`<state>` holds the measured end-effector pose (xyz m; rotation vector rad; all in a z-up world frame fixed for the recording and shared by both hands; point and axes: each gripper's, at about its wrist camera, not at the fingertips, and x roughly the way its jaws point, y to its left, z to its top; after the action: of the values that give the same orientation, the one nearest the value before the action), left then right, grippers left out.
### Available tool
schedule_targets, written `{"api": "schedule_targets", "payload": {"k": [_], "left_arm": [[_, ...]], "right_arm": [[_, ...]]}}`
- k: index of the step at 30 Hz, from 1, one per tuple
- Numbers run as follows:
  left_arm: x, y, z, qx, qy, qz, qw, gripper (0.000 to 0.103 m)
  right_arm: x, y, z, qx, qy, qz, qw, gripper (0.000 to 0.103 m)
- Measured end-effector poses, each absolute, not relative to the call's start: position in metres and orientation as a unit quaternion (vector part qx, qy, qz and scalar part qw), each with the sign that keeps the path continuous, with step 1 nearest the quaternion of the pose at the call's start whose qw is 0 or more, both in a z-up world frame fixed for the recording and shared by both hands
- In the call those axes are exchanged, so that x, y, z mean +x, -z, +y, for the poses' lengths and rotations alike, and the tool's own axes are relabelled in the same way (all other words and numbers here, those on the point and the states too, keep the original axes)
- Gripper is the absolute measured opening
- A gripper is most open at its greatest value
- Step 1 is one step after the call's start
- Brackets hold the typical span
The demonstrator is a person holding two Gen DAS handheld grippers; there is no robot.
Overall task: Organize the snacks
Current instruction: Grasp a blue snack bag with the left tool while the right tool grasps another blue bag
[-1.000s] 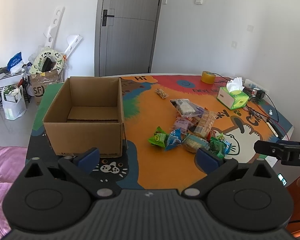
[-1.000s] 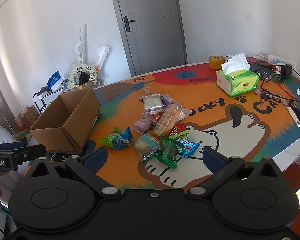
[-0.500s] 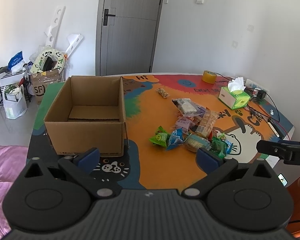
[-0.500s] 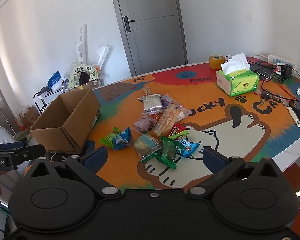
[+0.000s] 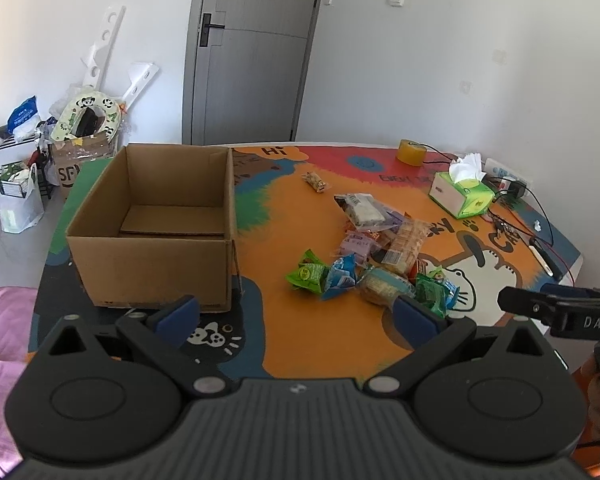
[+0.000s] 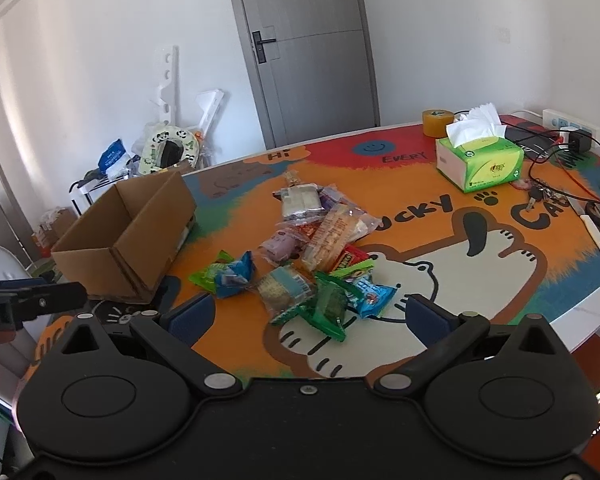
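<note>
A heap of wrapped snacks (image 5: 374, 252) (image 6: 316, 248) lies mid-table on the colourful cartoon mat. One small snack (image 5: 315, 181) lies apart, farther back. An empty open cardboard box (image 5: 156, 224) (image 6: 128, 236) stands at the left of the table. My left gripper (image 5: 296, 312) hovers open above the near edge, between the box and the heap, holding nothing. My right gripper (image 6: 308, 312) is open too, just short of the green packets (image 6: 328, 304) at the heap's front. Each gripper's side shows at the edge of the other's view.
A green tissue box (image 6: 480, 160), a tape roll (image 6: 438, 122), a power strip, cables, keys and a knife (image 6: 598, 228) crowd the right side of the table. A grey door (image 5: 252, 56), bags and a shelf stand behind to the left. A pink cloth (image 5: 0, 328) lies at lower left.
The left gripper has drawn back and risen slightly, so box and snacks look a little smaller. The right view is nearly unchanged. Both grippers stay open.
</note>
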<state>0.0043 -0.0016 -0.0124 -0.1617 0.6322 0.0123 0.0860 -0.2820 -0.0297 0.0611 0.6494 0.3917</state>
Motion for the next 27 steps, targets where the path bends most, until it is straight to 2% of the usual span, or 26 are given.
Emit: {"api": "schedule_targets", "payload": {"k": [10, 27], "left_arm": [[0.022, 0.023, -0.015, -0.087, 0.001, 0.288, 0.954, 0.102], [0.067, 0.056, -0.036, -0.099, 0.037, 0.302, 0.947, 0.100]], "right_arm": [[0.102, 0.048, -0.295, 0.033, -0.175, 0.317, 0.931, 0.103], [0.127, 0.089, -0.303, 0.025, -0.178, 0.334, 0.925, 0.103]]}}
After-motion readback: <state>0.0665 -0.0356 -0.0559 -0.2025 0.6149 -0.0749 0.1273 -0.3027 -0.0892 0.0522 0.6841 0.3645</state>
